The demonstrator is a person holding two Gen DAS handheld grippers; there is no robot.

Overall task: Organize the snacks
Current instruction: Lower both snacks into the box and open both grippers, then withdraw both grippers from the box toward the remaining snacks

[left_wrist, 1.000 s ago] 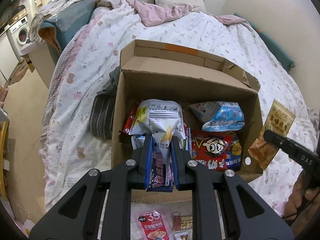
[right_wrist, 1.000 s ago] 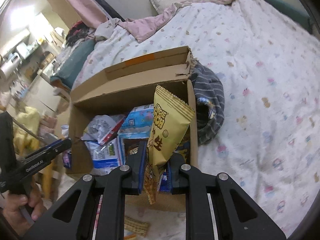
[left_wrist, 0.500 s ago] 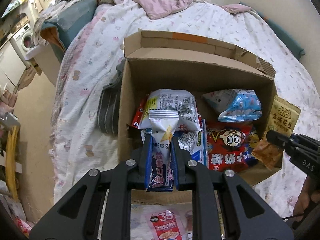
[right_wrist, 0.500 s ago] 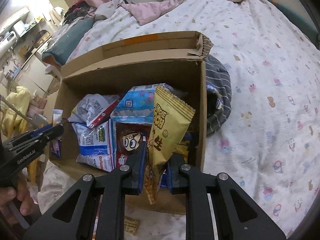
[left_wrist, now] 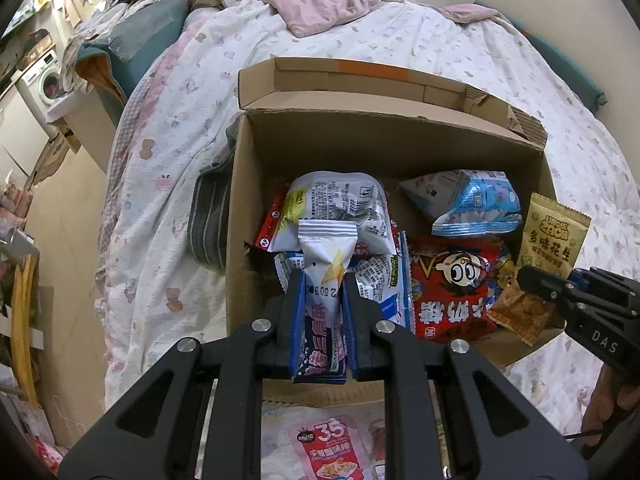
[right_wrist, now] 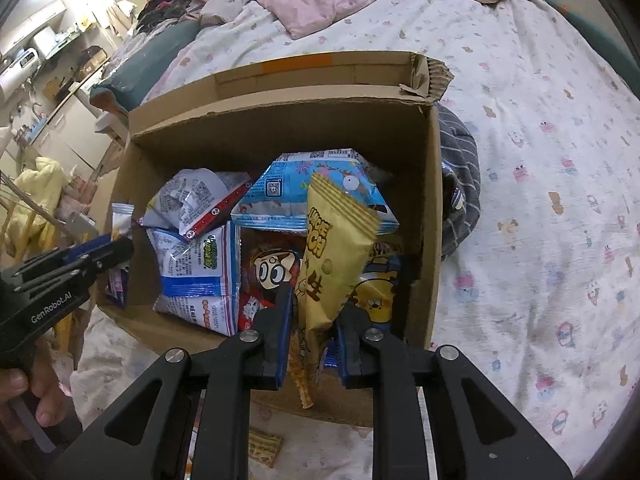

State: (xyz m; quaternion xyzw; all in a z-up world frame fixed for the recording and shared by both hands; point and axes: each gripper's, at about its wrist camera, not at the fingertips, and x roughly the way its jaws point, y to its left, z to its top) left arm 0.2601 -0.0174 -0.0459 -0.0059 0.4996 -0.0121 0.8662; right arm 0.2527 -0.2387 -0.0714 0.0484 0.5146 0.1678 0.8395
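An open cardboard box (left_wrist: 394, 118) (right_wrist: 280, 98) on the bed holds several snack bags, among them a red cartoon bag (left_wrist: 452, 292) (right_wrist: 272, 268) and a blue one (left_wrist: 472, 204) (right_wrist: 304, 184). My left gripper (left_wrist: 322, 280) is shut on a white, blue and pink packet (left_wrist: 326, 256), held upright over the box's near left part. My right gripper (right_wrist: 316, 304) hangs over the box's near right corner with a yellow peanut packet (right_wrist: 332, 252) (left_wrist: 554, 240) between its pads. Its jaws are opening, and the packet still touches both fingers.
The box rests on a floral bedsheet (right_wrist: 540, 160). A grey striped cloth (left_wrist: 210, 220) (right_wrist: 460, 184) lies against the box's outer wall. More snack packets (left_wrist: 332, 446) lie on the sheet below the box's near edge. A washing machine (left_wrist: 44, 80) stands off the bed's left side.
Both grippers have come in over the box with their packets. The yellow packet has sunk from above the right wall into the box's right corner, and the right jaws have parted slightly.
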